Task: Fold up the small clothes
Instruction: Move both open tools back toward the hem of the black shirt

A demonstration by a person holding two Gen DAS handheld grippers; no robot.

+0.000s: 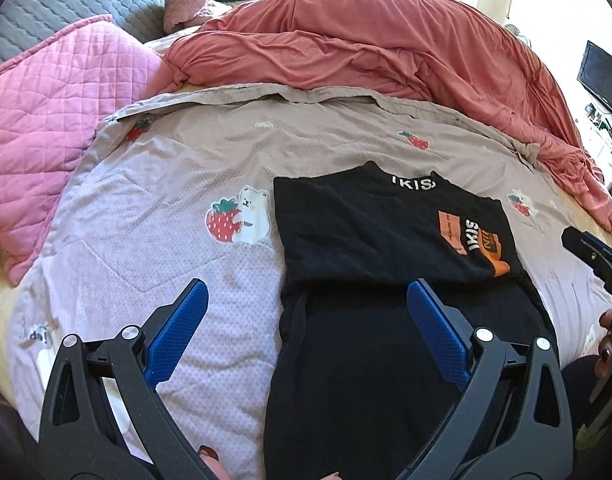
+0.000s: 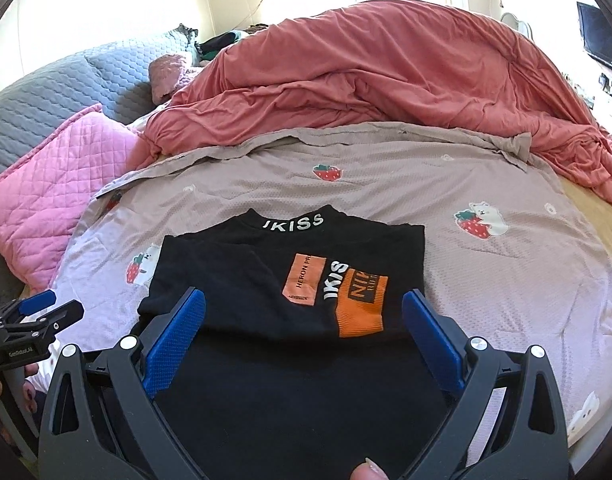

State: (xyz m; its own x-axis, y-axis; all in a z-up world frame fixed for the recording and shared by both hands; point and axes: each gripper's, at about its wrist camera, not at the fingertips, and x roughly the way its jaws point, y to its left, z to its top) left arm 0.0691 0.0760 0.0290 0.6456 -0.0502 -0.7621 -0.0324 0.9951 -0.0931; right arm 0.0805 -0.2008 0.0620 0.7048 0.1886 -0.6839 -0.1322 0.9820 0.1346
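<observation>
The bed (image 2: 585,208) carries everything: a rumpled coral duvet (image 2: 385,72) is heaped along its far edge and a pink quilted pillow (image 2: 54,184) lies at the far left corner, likely pushed back to free a flat working area. Over the near half lies a beige strawberry-print blanket (image 2: 445,184), smoothed out as a folding base. On its middle, toward the near edge, lies the black sweater (image 2: 246,280), collar away from the person, its sides seemingly already turned in to make a narrow strip with the orange graphic (image 2: 357,304) facing up. The hem end runs toward the near edge, probably ready to be lifted over. The right hand-held gripper (image 2: 304,322) hovers above the sweater with jaws spread wide, holding nothing. The left hand-held gripper (image 1: 306,312) straddles the sweater's left edge, equally spread and empty.
</observation>
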